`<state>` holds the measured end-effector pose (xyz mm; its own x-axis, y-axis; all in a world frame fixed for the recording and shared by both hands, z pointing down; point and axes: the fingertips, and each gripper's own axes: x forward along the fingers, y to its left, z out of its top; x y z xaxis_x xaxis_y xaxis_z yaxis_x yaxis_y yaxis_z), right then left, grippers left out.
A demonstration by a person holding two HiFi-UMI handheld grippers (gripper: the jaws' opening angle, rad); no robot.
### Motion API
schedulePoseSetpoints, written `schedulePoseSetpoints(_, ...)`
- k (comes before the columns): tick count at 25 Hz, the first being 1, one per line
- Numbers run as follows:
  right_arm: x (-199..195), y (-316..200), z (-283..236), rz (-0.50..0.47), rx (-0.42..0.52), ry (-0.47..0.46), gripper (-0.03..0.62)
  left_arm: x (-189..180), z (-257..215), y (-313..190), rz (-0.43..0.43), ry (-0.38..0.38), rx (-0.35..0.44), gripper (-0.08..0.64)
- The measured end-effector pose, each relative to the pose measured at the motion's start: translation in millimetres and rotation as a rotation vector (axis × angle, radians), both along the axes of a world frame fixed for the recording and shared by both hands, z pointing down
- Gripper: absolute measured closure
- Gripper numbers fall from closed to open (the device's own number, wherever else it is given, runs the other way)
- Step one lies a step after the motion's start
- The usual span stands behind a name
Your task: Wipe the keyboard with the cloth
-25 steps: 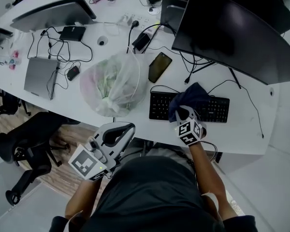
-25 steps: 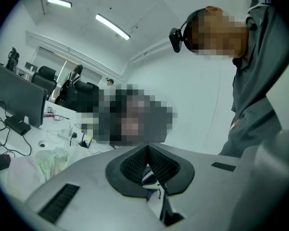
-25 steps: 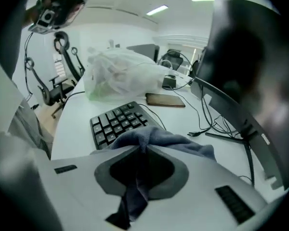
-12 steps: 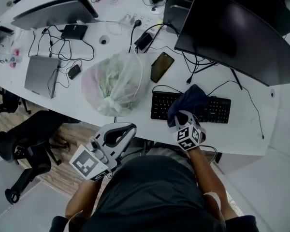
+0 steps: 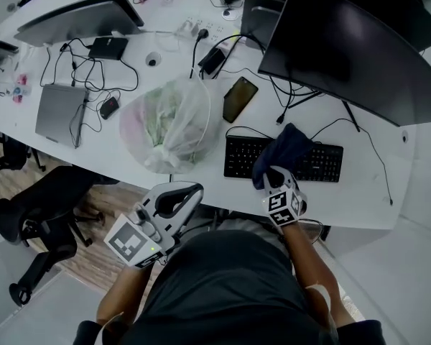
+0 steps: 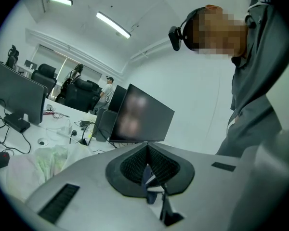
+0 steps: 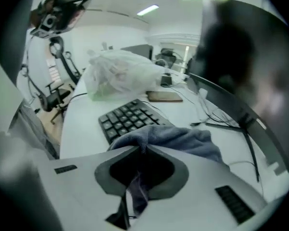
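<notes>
A black keyboard lies near the front edge of the white desk, below a large monitor. A dark blue cloth is draped over its middle. My right gripper points down at the keyboard and is shut on the near end of the cloth. In the right gripper view the cloth bunches out past the right gripper onto the keys of the keyboard. My left gripper hangs off the desk's front edge with its jaws together and nothing in them; in its own view the left gripper points across the room.
A knotted clear plastic bag sits left of the keyboard, with a phone behind it. The dark monitor overhangs the right. Cables, a closed laptop and a mouse lie at the left. An office chair stands below the desk.
My right gripper has shifted slightly over the keyboard with the cloth still in it. The left gripper has stayed where it was.
</notes>
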<state>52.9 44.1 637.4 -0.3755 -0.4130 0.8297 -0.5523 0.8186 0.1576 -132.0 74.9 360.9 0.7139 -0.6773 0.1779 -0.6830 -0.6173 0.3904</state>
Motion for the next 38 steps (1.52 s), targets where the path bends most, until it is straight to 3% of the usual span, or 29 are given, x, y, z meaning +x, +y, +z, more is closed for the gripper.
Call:
schedulePoseSetpoints(2, -9.6, 7.4, 4.0, -0.049, -0.015, -0.009, 0.552, 4.9, -5.0, -2.3, 0.01, 0.006, -0.006, 0.557)
schedulePoseSetpoints(6, 75.1, -5.8, 1.2, 0.131, -0.002, 0.106, 0.552, -4.4, -2.8, -1.8, -0.003, -0.002, 0.006, 0.557)
schedulePoseSetpoints(8, 97.4, -8.6, -3.8, 0.17, 0.018, 0.172, 0.552, -10.5, 2.5, -0.6, -0.013, -0.005, 0.001, 0.557)
schedulePoseSetpoints(10, 71.1, -6.3, -6.5, 0.145, 0.025, 0.127, 0.552, -12.2, 6.2, -0.1, -0.017, -0.001, -0.011, 0.557)
schedulePoseSetpoints(12, 10.1, 6.8, -4.6, 0.01, 0.005, 0.029, 0.552, -7.4, 5.1, -1.8, -0.009, 0.008, -0.025, 0.557)
schedulePoseSetpoints(14, -35.0, 21.6, 3.3, -0.135, -0.034, -0.007, 0.552, -1.3, -0.5, -4.2, 0.006, 0.011, -0.031, 0.557)
schedulePoseSetpoints(15, -37.7, 22.6, 7.5, -0.134, -0.056, -0.015, 0.552, -0.5, -2.6, -4.7, 0.009, 0.007, -0.029, 0.557)
schedulePoseSetpoints(18, 18.6, 6.3, 7.3, 0.109, -0.118, -0.027, 0.552, -7.8, -2.4, -4.3, -0.006, 0.001, -0.031, 0.557)
schedulePoseSetpoints(21, 78.4, -7.3, -1.9, 0.144, -0.037, 0.177, 0.552, -19.8, 3.0, -4.2, -0.029, -0.002, -0.005, 0.557)
schedulePoseSetpoints(22, 79.7, -10.8, -4.0, 0.139, -0.018, 0.193, 0.552, -22.1, 5.2, -4.2, -0.033, -0.004, -0.003, 0.557)
schedulePoseSetpoints(24, 46.7, -14.5, -7.0, 0.098, 0.001, 0.121, 0.552, -21.5, 6.6, -5.5, -0.032, 0.003, -0.003, 0.557)
schedulePoseSetpoints(27, -38.5, -4.8, -3.4, -0.111, -0.021, 0.011, 0.552, -12.2, 2.9, -8.4, -0.006, 0.008, -0.013, 0.557)
schedulePoseSetpoints(29, -58.0, -2.8, 5.1, -0.173, -0.06, -0.018, 0.552, -9.5, -0.6, -9.4, 0.003, 0.005, -0.023, 0.557)
schedulePoseSetpoints(32, -8.3, -21.2, 6.1, 0.011, -0.098, -0.018, 0.552, -17.5, 0.4, -8.9, -0.018, 0.005, -0.046, 0.557)
schedulePoseSetpoints(35, 47.9, -42.9, -6.6, 0.112, -0.013, 0.169, 0.552, -32.5, 7.5, -8.5, -0.046, -0.001, -0.022, 0.557)
schedulePoseSetpoints(36, 48.9, -47.6, -9.2, 0.122, 0.006, 0.175, 0.552, -35.7, 9.5, -8.5, -0.052, 0.0, -0.011, 0.557)
schedulePoseSetpoints(38, 16.2, -50.9, -11.0, 0.072, 0.024, 0.103, 0.552, -35.3, 8.8, -10.1, -0.054, 0.016, -0.002, 0.557)
